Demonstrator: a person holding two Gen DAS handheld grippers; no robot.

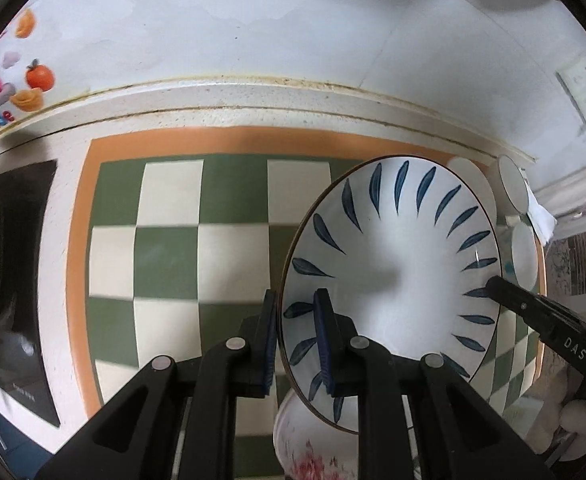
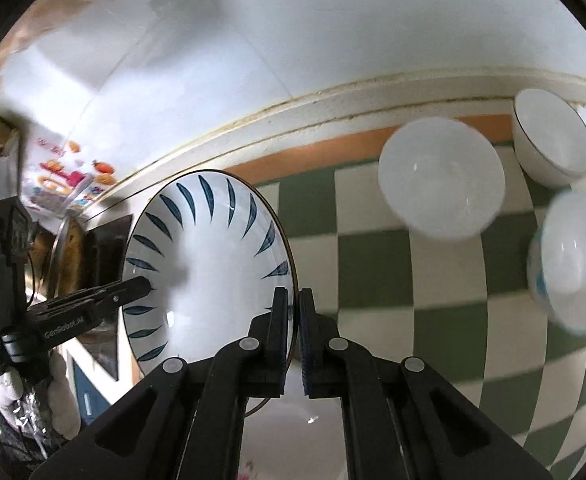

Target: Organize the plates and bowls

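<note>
A white plate with blue leaf marks (image 1: 397,264) is held up on edge above the green-and-cream checked mat (image 1: 173,248). My left gripper (image 1: 297,344) is shut on its left rim. My right gripper (image 2: 295,340) is shut on the opposite rim of the same plate (image 2: 209,264); it shows in the left wrist view (image 1: 505,292) at the plate's right edge. A floral bowl (image 1: 313,448) sits under the plate. Three white bowls stand on the mat to the right: one large (image 2: 441,176), one at the back (image 2: 553,140), one with blue marks (image 2: 573,260).
A black stovetop (image 1: 17,280) with a pan lies left of the mat. The tiled wall (image 1: 293,20) runs along the back, with a fruit sticker (image 1: 33,80) at the left and a wall socket (image 1: 581,84) at the right.
</note>
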